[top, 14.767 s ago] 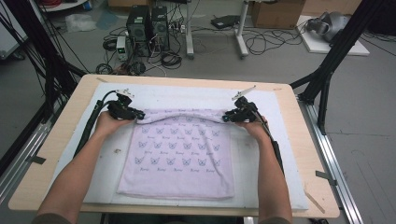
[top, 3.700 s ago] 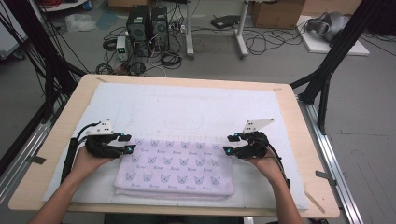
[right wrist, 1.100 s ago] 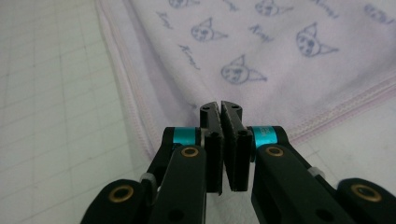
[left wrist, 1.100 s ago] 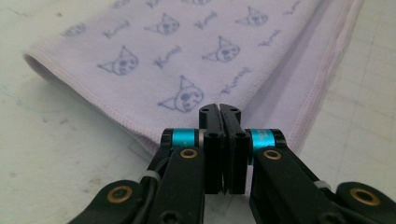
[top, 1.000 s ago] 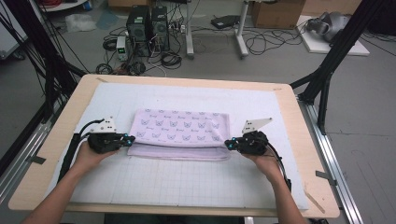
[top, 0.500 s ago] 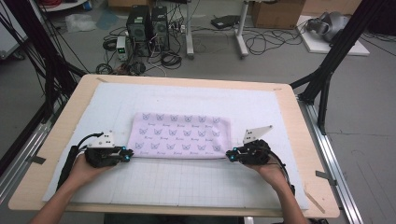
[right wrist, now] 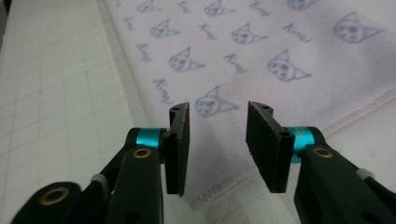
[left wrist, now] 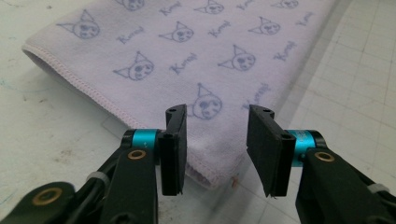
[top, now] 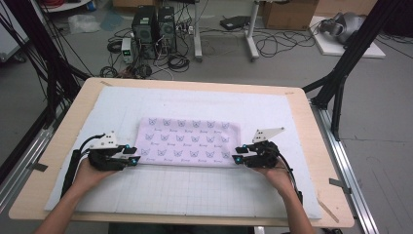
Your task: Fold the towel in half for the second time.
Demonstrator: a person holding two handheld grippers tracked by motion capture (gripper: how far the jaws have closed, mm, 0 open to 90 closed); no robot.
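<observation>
A pale lilac towel [top: 187, 141] printed with small cat faces lies folded flat on the white grid mat [top: 185, 190]. My left gripper [top: 137, 161] sits at the towel's near left corner. In the left gripper view that towel corner [left wrist: 210, 170] lies on the mat between the parted jaws of the left gripper [left wrist: 217, 151], untouched by the pads. My right gripper [top: 235, 159] is at the near right corner. The right gripper view has the towel hem [right wrist: 219, 186] under the right gripper [right wrist: 218, 149], free of its jaws. Both sets of jaws have just been opening.
The mat covers a wooden tabletop [top: 321, 146]. Bare mat stretches between the towel and the table's near edge. Black frame legs [top: 341, 73] stand at the far right and left, and computers [top: 153, 24] and cables lie on the floor beyond.
The towel went from a raised, loosely draped fold to lying flat on the mat. Both grippers came slightly toward me with its near edge and then released the corners.
</observation>
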